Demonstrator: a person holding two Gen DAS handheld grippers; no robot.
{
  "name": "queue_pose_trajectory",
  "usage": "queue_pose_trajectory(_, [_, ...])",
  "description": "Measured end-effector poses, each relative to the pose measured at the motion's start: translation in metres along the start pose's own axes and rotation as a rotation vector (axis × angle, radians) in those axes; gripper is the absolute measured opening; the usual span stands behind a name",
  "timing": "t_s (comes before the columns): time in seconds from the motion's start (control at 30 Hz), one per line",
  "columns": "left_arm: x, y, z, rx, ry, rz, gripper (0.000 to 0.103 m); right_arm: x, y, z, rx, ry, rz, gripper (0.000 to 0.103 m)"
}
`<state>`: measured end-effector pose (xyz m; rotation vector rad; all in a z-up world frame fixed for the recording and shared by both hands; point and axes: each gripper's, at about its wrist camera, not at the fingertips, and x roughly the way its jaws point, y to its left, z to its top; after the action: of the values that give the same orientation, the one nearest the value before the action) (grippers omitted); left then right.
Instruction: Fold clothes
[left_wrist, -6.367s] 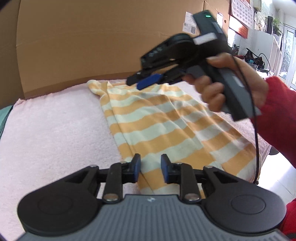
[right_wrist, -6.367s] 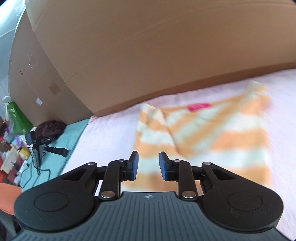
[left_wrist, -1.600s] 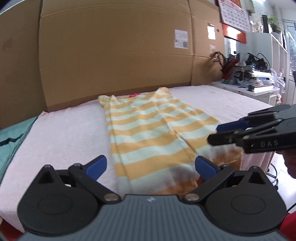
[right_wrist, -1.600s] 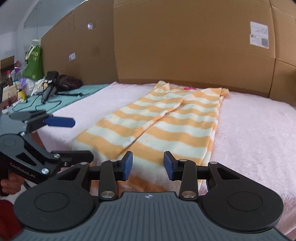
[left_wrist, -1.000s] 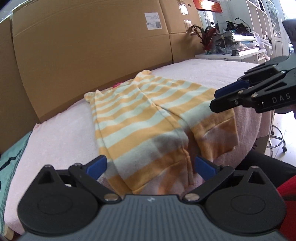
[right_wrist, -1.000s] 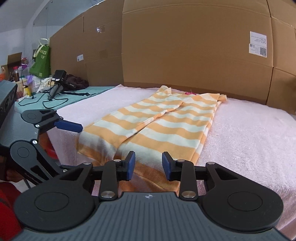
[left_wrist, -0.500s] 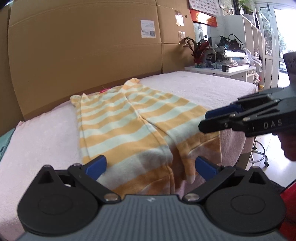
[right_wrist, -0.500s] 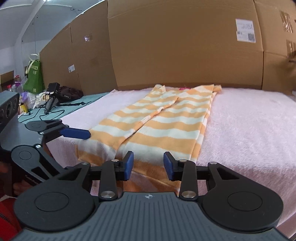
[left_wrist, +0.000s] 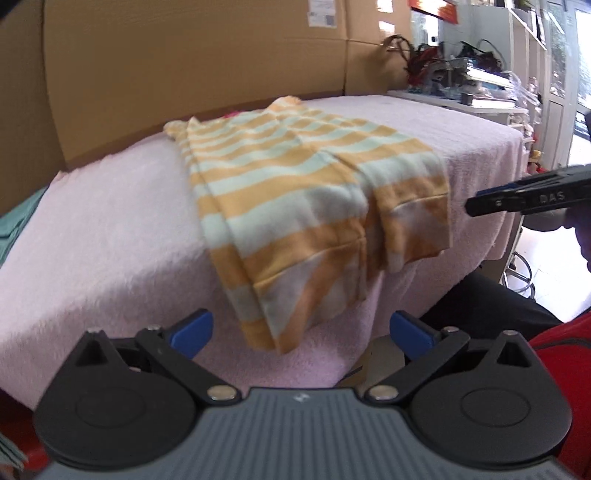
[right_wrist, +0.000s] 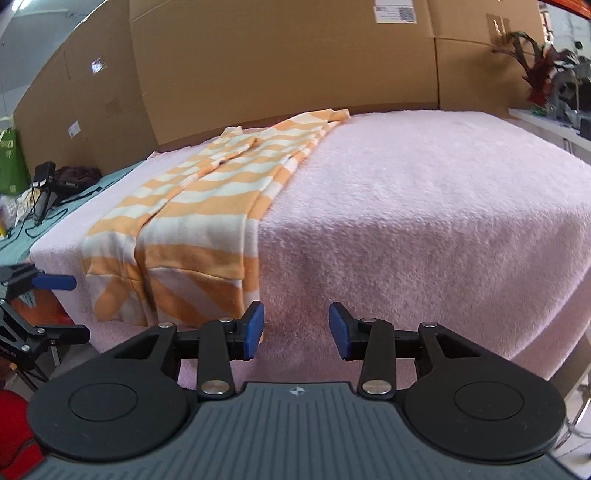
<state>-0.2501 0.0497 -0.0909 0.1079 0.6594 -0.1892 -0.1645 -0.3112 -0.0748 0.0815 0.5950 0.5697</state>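
While the left gripper (left_wrist: 301, 332) hangs with its blue-padded jaws spread wide and empty just short of the table's near edge, the right gripper (right_wrist: 296, 330) has its jaws opening, nothing between them. Just beyond both, the orange-and-white striped fleece trousers (left_wrist: 295, 184) lie flat lengthwise on the pink fluffy towel-covered table (right_wrist: 424, 206), leg cuffs drooping over the near edge. Behind stands a brown cardboard wall (right_wrist: 277, 55).
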Motion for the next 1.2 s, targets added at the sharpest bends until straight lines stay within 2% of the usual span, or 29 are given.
queue_pose_trajectory(0.07, [0.004, 0.013, -0.003, -0.044, -0.001, 0.008, 0.102, -0.001, -0.005, -0.003, 0.010, -0.004, 0.025, 0.044])
queue_pose_trajectory(0.13, [0.007, 0.024, -0.006, -0.052, -0.008, 0.008, 0.102, 0.002, -0.005, -0.005, -0.016, 0.002, 0.072, 0.050])
queue_pose_trajectory(0.2, [0.013, 0.026, -0.006, -0.005, 0.003, -0.011, 0.102, 0.006, -0.005, -0.007, -0.056, 0.006, 0.116, 0.058])
queue_pose_trajectory(0.33, [0.022, 0.027, -0.004, 0.085, 0.019, -0.058, 0.102, 0.016, -0.002, -0.006, -0.132, -0.001, 0.153, 0.058])
queue_pose_trajectory(0.5, [0.020, 0.026, 0.006, 0.111, -0.009, -0.206, 0.102, 0.030, -0.001, 0.001, -0.109, -0.006, 0.232, 0.058])
queue_pose_trajectory(0.7, [0.017, 0.037, 0.011, 0.040, -0.026, -0.326, 0.101, 0.048, -0.001, 0.006, -0.162, 0.014, 0.322, 0.058])
queue_pose_trajectory(0.77, [0.017, 0.037, 0.011, -0.008, -0.043, -0.373, 0.096, 0.051, -0.004, 0.008, -0.162, 0.010, 0.347, 0.058])
queue_pose_trajectory(0.8, [0.017, 0.038, 0.011, -0.031, -0.052, -0.398, 0.089, 0.053, -0.005, 0.009, -0.163, 0.005, 0.358, 0.058])
queue_pose_trajectory(0.83, [0.017, 0.038, 0.011, -0.055, -0.060, -0.423, 0.090, 0.055, -0.007, 0.009, -0.165, 0.002, 0.362, 0.057])
queue_pose_trajectory(0.9, [0.025, 0.039, 0.009, -0.081, -0.066, -0.426, 0.090, 0.057, -0.008, 0.008, -0.175, 0.002, 0.380, 0.054])
queue_pose_trajectory(0.97, [0.039, 0.044, 0.006, -0.141, -0.030, -0.445, 0.089, 0.059, -0.008, 0.006, -0.190, 0.005, 0.402, 0.051])
queue_pose_trajectory(1.03, [0.047, 0.046, 0.005, -0.180, 0.000, -0.467, 0.082, 0.057, -0.005, 0.003, -0.220, 0.002, 0.415, 0.046])
queue_pose_trajectory(1.07, [0.050, 0.046, 0.004, -0.186, 0.010, -0.472, 0.080, 0.055, -0.003, 0.001, -0.241, -0.003, 0.418, 0.040])
queue_pose_trajectory(1.13, [0.049, 0.041, 0.006, -0.149, 0.003, -0.462, 0.067, 0.054, -0.002, 0.001, -0.248, -0.003, 0.421, 0.027])
queue_pose_trajectory(1.17, [0.049, 0.039, 0.008, -0.127, 0.002, -0.458, 0.065, 0.054, -0.003, 0.001, -0.238, 0.007, 0.420, 0.018])
queue_pose_trajectory(1.2, [0.050, 0.039, 0.009, -0.122, 0.007, -0.461, 0.062, 0.053, -0.004, 0.002, -0.229, 0.021, 0.415, 0.018])
